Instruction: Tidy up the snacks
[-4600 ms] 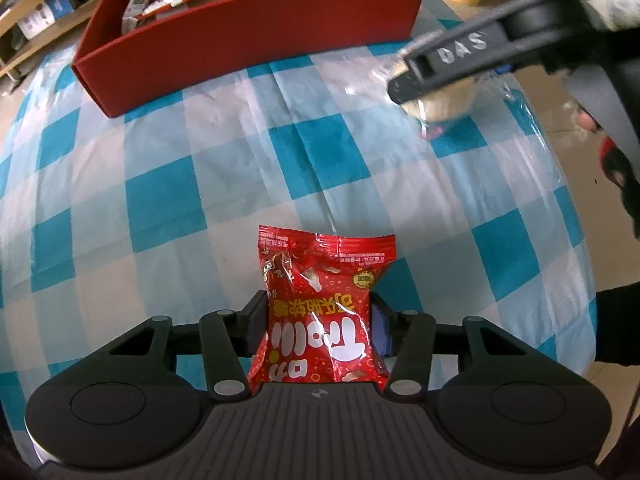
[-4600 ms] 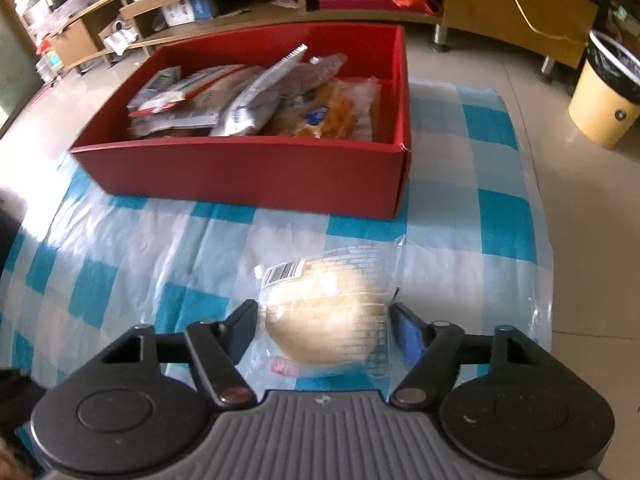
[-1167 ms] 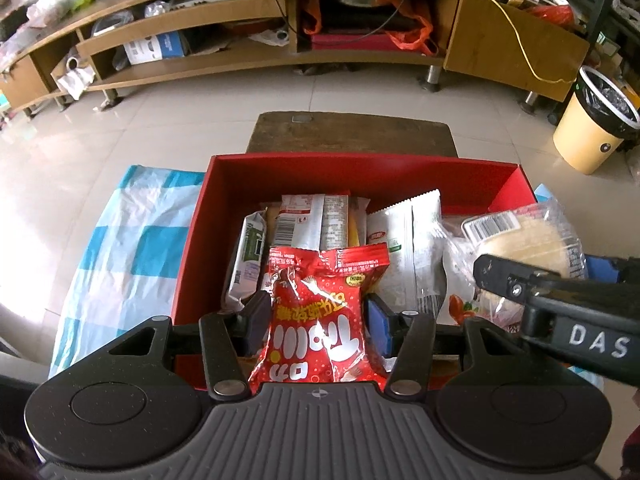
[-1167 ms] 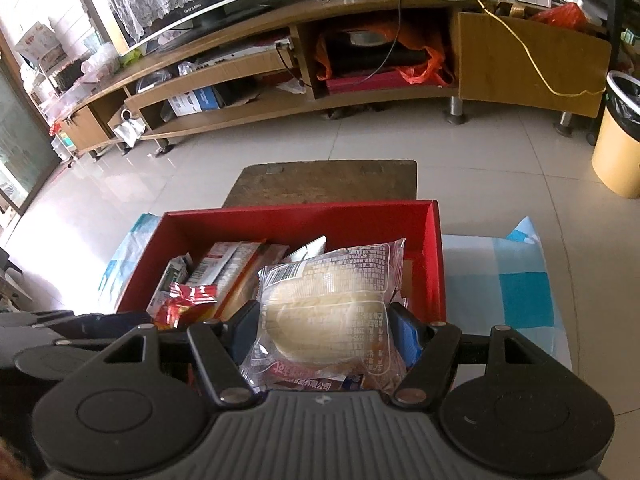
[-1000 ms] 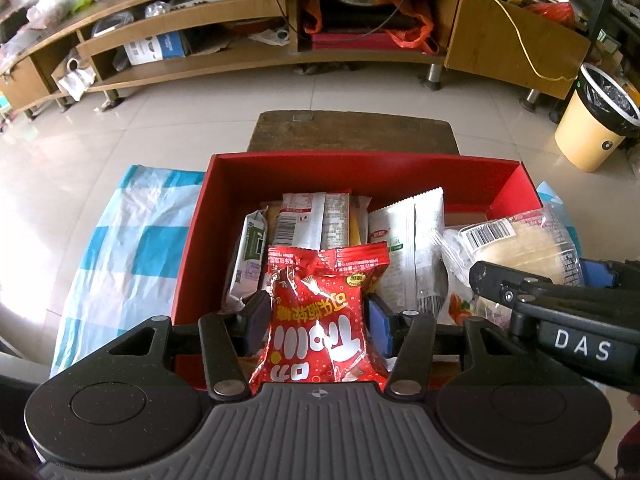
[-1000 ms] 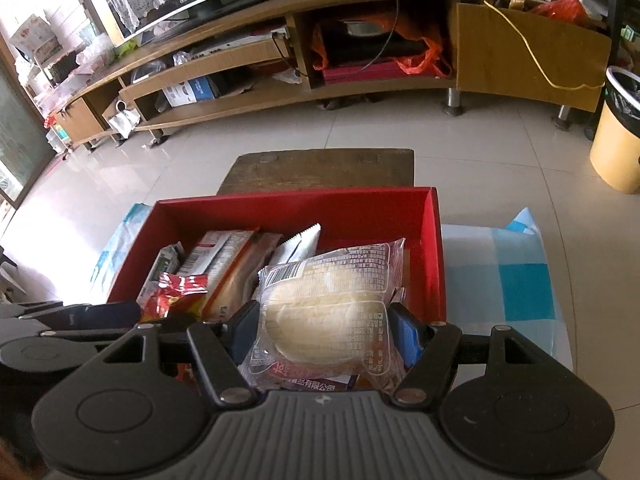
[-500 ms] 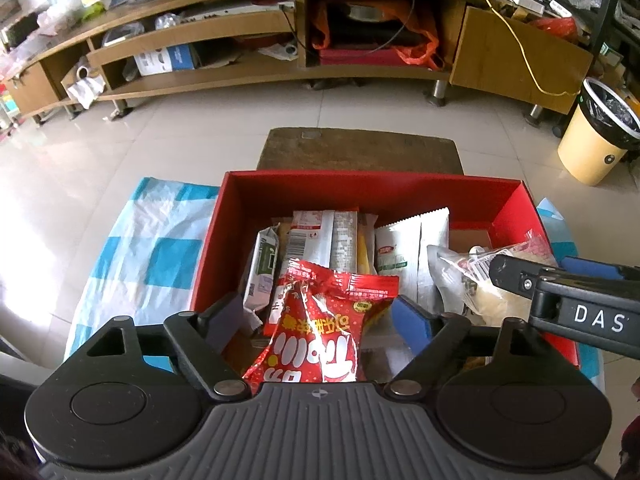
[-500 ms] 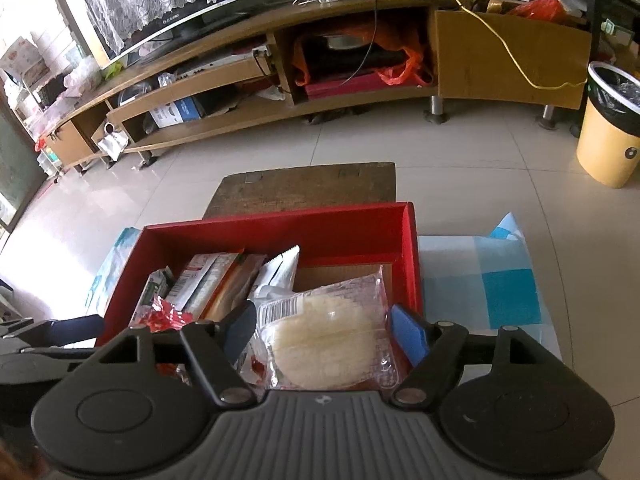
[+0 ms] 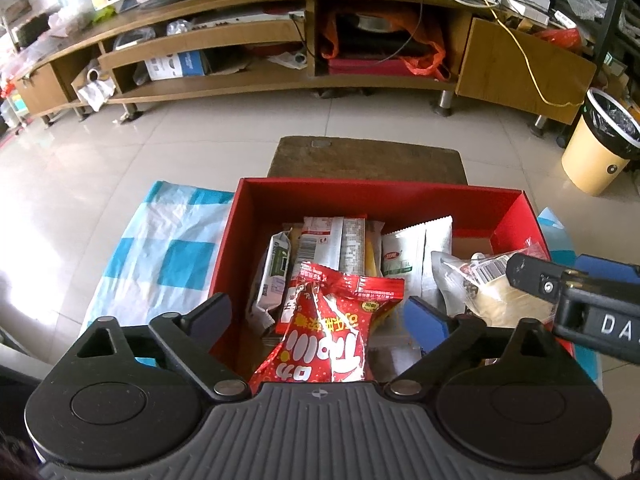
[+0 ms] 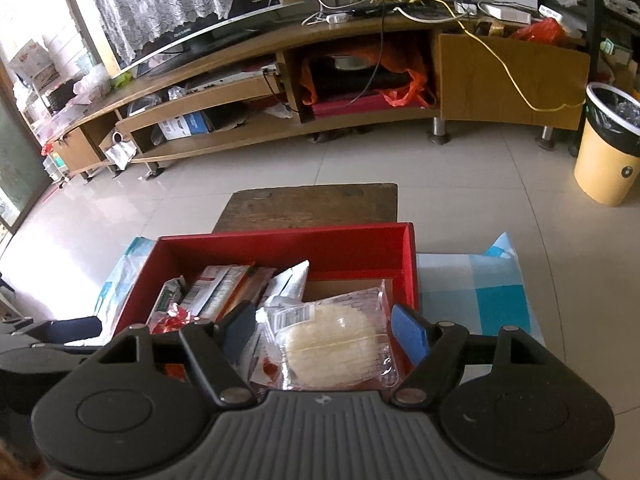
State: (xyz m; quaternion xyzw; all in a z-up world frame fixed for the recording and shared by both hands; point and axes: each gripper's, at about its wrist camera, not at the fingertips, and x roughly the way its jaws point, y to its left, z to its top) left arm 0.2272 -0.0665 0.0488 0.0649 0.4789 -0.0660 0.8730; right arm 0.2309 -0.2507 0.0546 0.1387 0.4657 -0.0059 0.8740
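Note:
A red box (image 9: 376,196) holds several snack packets on the blue-checked tablecloth (image 9: 168,248). My left gripper (image 9: 320,314) is open above the box's near side, and the red snack bag (image 9: 336,332) lies loose between its spread fingers on the other packets. My right gripper (image 10: 326,326) is open above the right part of the red box (image 10: 332,236). The clear-wrapped round cake (image 10: 332,344) lies in the box between its fingers. The right gripper also shows at the right edge of the left wrist view (image 9: 576,284).
A dark wooden stool (image 9: 368,156) stands behind the box. A long wooden TV cabinet (image 9: 280,40) runs along the back. A yellow waste bin (image 9: 596,148) stands on the tiled floor at the right. The tablecloth extends right of the box (image 10: 476,292).
Both grippers carried their snacks from the table to over the red box, then opened. The red bag and the round cake dropped into the box and now lie free.

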